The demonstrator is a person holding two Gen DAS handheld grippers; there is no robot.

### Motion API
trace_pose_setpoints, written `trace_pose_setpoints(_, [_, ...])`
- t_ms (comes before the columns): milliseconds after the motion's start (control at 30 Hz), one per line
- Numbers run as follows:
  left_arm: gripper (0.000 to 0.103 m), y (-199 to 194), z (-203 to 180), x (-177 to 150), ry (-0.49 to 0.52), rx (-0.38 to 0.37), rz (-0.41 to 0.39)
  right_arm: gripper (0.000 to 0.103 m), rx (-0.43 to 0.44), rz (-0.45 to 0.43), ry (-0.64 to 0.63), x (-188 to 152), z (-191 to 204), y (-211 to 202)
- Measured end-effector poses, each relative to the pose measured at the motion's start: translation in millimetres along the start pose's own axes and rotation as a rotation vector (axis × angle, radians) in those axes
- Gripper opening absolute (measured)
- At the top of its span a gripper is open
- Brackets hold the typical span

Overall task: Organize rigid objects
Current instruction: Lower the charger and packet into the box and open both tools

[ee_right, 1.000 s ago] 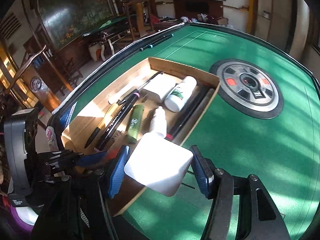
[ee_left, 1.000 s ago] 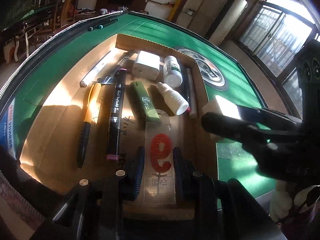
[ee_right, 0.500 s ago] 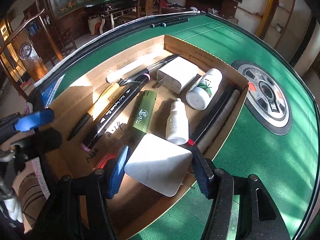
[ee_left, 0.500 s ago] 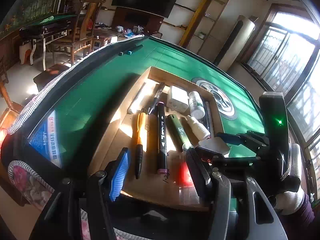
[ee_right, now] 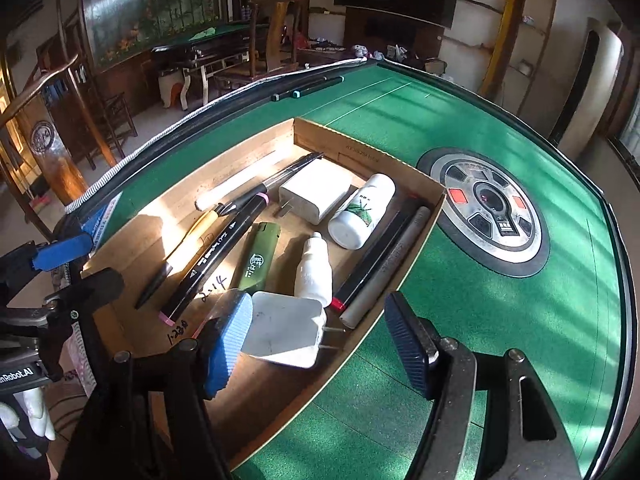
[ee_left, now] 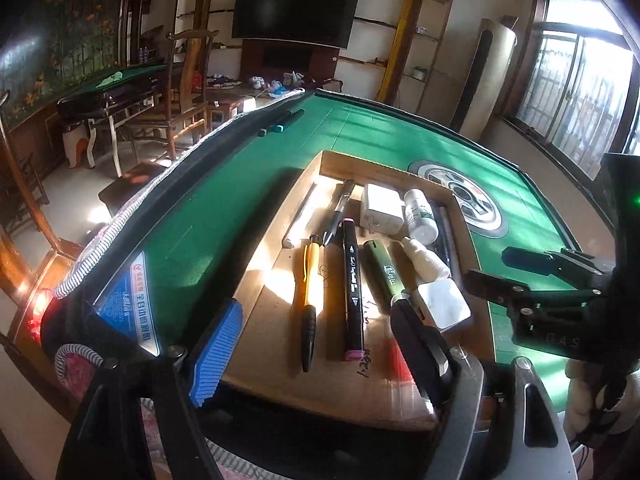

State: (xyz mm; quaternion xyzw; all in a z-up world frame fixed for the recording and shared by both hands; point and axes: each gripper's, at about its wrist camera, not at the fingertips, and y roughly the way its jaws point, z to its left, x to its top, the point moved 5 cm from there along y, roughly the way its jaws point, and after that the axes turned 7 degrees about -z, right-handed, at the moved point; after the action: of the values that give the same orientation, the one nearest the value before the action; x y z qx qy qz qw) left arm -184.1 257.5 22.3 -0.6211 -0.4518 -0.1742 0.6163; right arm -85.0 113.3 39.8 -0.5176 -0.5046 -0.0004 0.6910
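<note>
As both grippers opened wider, nothing held | left gripper (ee_left: 316,344), right gripper (ee_right: 320,344) empty | charger (ee_right: 286,334) lay in tray (ee_right: 400,292) near corner | two markers (ee_right: 308,88) outside tray remained

We see low sunlight from the windows (ee_left: 576,92) striping the green table (ee_right: 500,300) and cardboard tray (ee_left: 276,292); fisheye edges bend, corners go black.

Both grippers (ee_left: 316,344) (ee_right: 320,344) are black frames with silver screws and ribbed blue pads (ee_left: 218,350). At three o'clock, a white knitted glove (ee_left: 580,384) grips the handle.
</note>
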Motion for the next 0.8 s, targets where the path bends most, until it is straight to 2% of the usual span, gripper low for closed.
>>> trace_pose_setpoints(167, [0.081,-1,-4,0,0.013,0.046,0.002,0.071,0.030,-0.037,0.075,-8,-7,-11])
trace_pose_setpoints(333, [0.082,-3,-12,0,0.043,0.099,0.001,0.073,0.027,-0.060,0.096,-16,-11,-18])
trace_pose_setpoints(800, [0.088,-11,-40,2,0.106,0.124,-0.009,0.076,0.058,-0.074,0.260,-42,-36,-23])
